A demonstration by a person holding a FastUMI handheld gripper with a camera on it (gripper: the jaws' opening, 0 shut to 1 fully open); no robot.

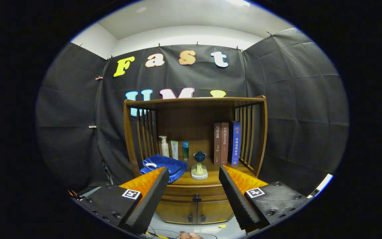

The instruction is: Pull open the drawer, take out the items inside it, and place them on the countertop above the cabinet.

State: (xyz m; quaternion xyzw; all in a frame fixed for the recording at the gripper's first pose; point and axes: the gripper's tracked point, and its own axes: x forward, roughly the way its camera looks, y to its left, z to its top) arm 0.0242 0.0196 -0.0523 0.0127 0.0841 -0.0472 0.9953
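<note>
A wooden cabinet stands ahead of me against the booth wall. Its drawer sits shut below the countertop, with a dark knob at its middle. My gripper is open, fingers spread wide, still some way back from the cabinet. The knob lies between and beyond the fingers. Nothing is held. What is inside the drawer is hidden.
On the countertop lie a folded blue towel, a pump bottle, two small tubes, a small cup on a pale stand and three upright books. Two cabinet doors with handles sit below the drawer.
</note>
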